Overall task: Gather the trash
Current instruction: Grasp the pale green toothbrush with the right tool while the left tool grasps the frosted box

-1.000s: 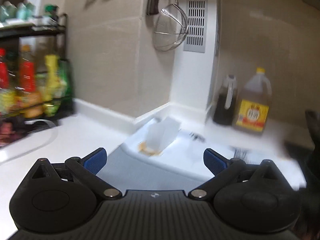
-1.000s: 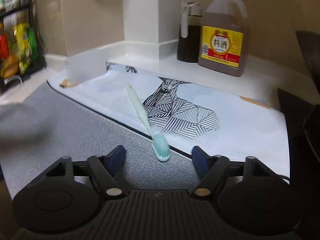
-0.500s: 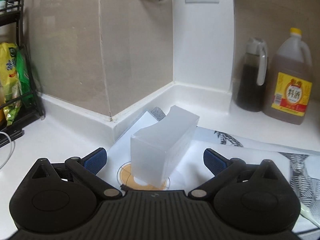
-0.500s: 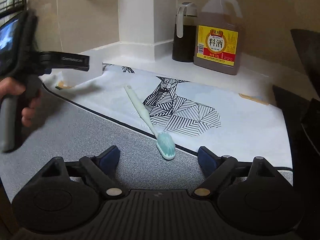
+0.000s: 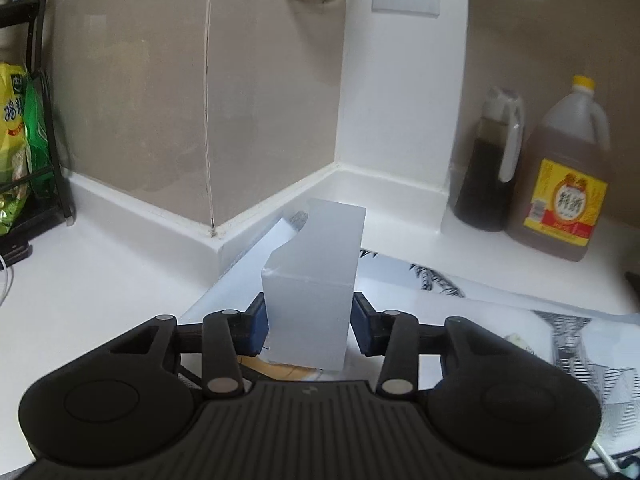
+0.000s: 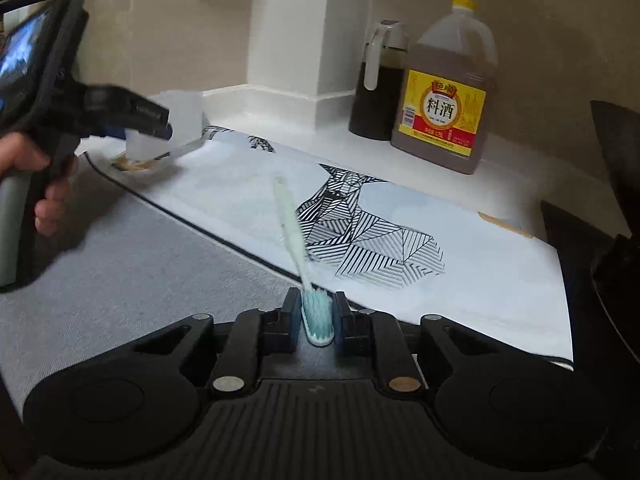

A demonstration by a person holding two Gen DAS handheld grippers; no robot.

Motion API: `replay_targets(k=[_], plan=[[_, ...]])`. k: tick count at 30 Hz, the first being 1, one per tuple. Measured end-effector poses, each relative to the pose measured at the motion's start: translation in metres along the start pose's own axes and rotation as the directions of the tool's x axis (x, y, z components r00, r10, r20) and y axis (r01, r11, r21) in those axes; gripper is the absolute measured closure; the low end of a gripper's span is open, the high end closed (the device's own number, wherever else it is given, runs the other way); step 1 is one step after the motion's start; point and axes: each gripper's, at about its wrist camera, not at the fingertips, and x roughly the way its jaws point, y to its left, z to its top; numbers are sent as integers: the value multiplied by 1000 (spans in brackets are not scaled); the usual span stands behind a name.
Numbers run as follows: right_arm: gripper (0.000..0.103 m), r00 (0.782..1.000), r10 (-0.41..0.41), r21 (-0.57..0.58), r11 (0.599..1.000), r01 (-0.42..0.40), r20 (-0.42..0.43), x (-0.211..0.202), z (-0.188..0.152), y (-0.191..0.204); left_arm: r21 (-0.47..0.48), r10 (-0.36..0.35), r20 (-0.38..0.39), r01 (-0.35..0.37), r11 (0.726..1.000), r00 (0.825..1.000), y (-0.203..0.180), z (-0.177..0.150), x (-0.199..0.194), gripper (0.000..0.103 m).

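In our left wrist view, the left gripper [image 5: 308, 330] has its jaws drawn in against the two sides of a frosted plastic box [image 5: 314, 280], which stands upright between the blue pads near its lower end. The box rests on the far corner of a white printed mat [image 5: 500, 304], over an orange circular mark, close to where the tabletop [image 5: 120, 264] meets the tiled wall. From the right wrist view we see the same gripper [image 6: 160, 114] and the hand [image 6: 44, 184] holding it, somewhat blurred; we cannot tell there whether the box has left the mat.

The right gripper [image 6: 317, 320] has its jaws nearly together around the bristle head of a pale green toothbrush [image 6: 298, 252]. The head sits squarely between the pads, touching or almost touching both, and the handle runs away from us across the geometric drawing on the mat. A grey cloth mat [image 6: 140, 264] lies nearer us. Against the wall stand a dark sauce bottle [image 6: 378, 88] and a large cooking-wine jug [image 6: 444, 96], side by side.
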Motion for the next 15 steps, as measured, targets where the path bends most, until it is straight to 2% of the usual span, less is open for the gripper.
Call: replay_targets(k=[5, 15], plan=[[87, 999, 48, 93, 995, -47, -10, -19, -4, -16, 11, -46, 39, 46, 999, 998, -2, -1, -48, 55], [88, 995, 67, 125, 989, -77, 77, -74, -24, -30, 32, -73, 42, 72, 997, 996, 3, -29, -146, 55]])
